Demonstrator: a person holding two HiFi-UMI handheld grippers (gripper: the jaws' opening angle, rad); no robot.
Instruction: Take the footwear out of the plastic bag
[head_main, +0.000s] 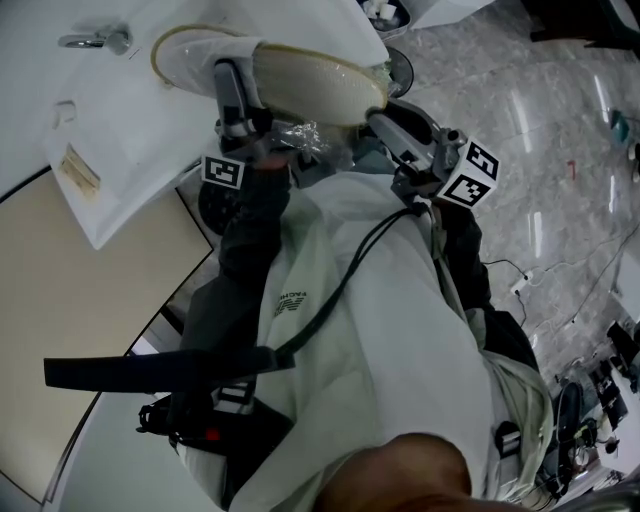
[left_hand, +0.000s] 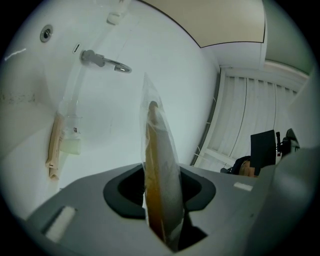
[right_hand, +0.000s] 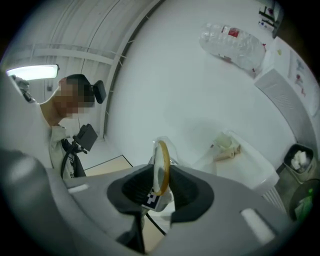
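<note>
A white slipper with a tan sole (head_main: 310, 85) in a clear plastic bag (head_main: 295, 135) hangs over the edge of a white table (head_main: 150, 120). My left gripper (head_main: 238, 105) is shut on its left part. In the left gripper view the bagged slipper (left_hand: 161, 170) stands edge-on between the jaws, film wrapped round it. My right gripper (head_main: 385, 112) is at the slipper's right end. In the right gripper view the slipper's tan rim (right_hand: 161, 167) sits between the jaws, with clear film round it. The loose, crumpled end of the bag hangs under the slipper between the two grippers.
A metal tap-like fitting (left_hand: 105, 60) and a tan packaged item (left_hand: 55, 145) lie on the white table. A crumpled clear bottle (right_hand: 232, 42), a white tray (right_hand: 250, 160) and a bin (right_hand: 300, 160) show further off. A person (right_hand: 65, 130) stands at the left. Cables lie on the marble floor (head_main: 560, 200).
</note>
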